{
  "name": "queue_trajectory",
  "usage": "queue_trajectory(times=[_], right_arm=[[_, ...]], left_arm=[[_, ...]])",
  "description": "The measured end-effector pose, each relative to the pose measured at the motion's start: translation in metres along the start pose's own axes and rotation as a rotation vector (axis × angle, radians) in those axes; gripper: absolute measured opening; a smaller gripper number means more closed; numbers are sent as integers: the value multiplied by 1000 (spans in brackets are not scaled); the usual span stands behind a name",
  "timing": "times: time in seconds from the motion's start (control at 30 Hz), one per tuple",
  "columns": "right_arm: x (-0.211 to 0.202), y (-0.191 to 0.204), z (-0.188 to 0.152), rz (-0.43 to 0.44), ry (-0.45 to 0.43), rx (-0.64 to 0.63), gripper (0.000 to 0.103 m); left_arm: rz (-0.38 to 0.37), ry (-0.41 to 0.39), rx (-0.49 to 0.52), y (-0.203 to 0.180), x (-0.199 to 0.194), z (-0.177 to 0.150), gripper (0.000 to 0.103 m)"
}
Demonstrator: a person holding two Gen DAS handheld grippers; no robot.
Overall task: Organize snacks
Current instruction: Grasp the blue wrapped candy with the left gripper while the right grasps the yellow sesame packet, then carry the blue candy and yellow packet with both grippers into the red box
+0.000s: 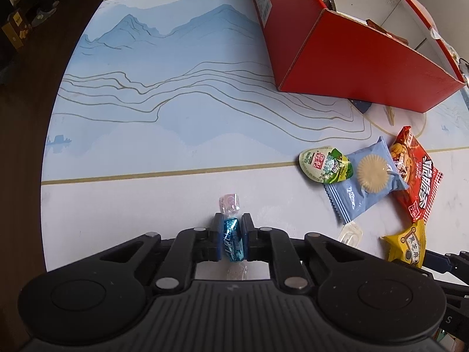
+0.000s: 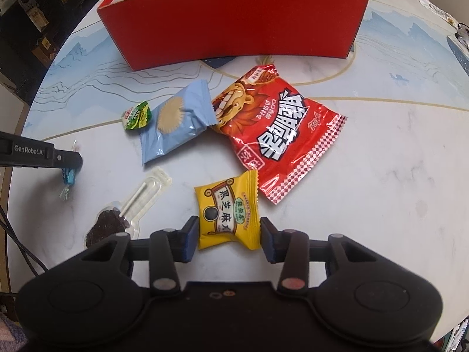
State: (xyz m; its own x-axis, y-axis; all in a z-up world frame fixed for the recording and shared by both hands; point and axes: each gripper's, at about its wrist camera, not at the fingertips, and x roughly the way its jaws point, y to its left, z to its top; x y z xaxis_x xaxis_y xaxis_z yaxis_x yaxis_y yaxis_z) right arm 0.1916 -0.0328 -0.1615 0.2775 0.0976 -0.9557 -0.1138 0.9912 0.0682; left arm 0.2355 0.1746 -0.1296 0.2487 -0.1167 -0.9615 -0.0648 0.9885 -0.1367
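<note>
The left gripper (image 1: pixel 231 239) is clamped on a blue foil candy (image 1: pixel 232 243), its twisted clear wrapper ends sticking out ahead of and behind the pads, above the worktop (image 1: pixel 146 199). The right gripper (image 2: pixel 228 234) stands with its jaws apart on either side of a yellow snack packet (image 2: pixel 227 211), which lies flat on the worktop between them; whether the pads touch it cannot be told. Just beyond the packet lie a red chip bag (image 2: pixel 278 126), a pale blue biscuit packet (image 2: pixel 176 120) and a small green jelly cup (image 2: pixel 137 116). A clear-wrapped lollipop (image 2: pixel 123 214) lies to the left. The red box (image 2: pixel 234 20) sits farther back.
</note>
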Motion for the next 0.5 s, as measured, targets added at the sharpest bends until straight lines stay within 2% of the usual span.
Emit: queue_trajectory(times=[0.5], right_arm=[[-20, -2, 5, 6, 2, -34, 42]], left_arm=[[-58, -30, 41, -6, -22, 0, 12]])
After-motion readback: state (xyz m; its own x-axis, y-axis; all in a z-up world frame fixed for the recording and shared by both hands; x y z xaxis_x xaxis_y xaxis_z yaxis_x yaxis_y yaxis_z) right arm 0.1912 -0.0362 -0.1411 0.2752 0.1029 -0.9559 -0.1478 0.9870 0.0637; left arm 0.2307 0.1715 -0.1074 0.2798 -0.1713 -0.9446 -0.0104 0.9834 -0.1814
